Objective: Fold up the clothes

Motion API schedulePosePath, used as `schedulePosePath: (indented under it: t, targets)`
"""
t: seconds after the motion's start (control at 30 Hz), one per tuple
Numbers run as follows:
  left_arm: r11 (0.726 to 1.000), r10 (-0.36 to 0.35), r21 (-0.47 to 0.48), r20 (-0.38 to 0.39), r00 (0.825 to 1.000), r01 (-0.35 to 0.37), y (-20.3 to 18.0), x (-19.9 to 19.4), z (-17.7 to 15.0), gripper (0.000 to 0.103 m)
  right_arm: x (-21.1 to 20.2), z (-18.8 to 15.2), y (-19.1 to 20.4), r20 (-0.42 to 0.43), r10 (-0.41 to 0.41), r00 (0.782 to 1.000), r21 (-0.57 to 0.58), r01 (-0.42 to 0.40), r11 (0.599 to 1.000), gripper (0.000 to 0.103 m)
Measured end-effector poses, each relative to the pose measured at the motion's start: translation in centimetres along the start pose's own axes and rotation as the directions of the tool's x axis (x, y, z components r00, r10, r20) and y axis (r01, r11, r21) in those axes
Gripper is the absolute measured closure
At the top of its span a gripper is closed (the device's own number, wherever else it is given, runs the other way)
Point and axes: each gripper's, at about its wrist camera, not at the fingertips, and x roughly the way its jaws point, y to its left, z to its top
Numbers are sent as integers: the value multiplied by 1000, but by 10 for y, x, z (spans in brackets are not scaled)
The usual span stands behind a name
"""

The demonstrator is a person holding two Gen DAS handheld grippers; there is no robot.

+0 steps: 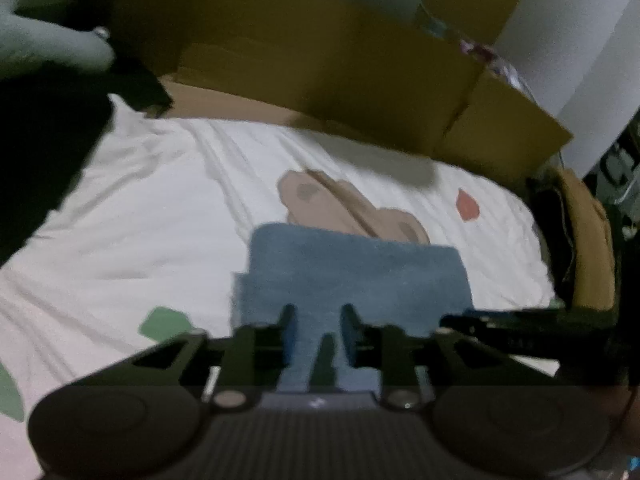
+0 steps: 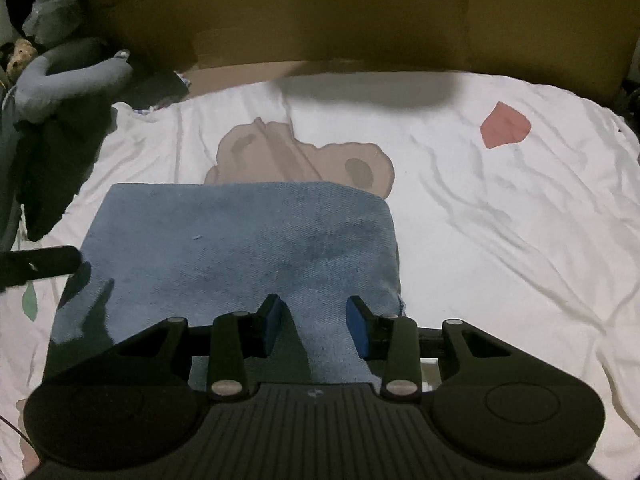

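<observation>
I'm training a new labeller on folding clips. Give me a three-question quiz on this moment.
1. True or false: the blue denim garment lies folded on the white bedsheet.
2. What printed shape shows just beyond the garment's far edge? A) a brown bear B) a yellow star C) a black cat
3. Fill in: the wall behind the bed is made of ____.

Key: 1 true; 2 A; 3 cardboard. The right gripper and left gripper both hover over the denim with jaws apart, pinching nothing.
</observation>
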Motion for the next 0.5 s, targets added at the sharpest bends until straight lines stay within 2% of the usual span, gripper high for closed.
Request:
schedulePosePath:
  t: [0.2, 0.37, 0.5]
  targets:
    - [999, 29, 28, -21, 999, -29, -1, 22, -12, 71, 14, 17, -1, -8, -6, 1000, -28, 5, 1000, 61]
    - [986, 71, 153, -25, 997, -66, -10, 23, -18, 71, 25, 33, 1, -17, -30, 999, -55, 29, 998, 61]
    - [989, 65, 137, -38, 997, -59, -5, 24, -17, 71, 34, 37, -1, -35, -31, 999, -38, 30, 999, 60]
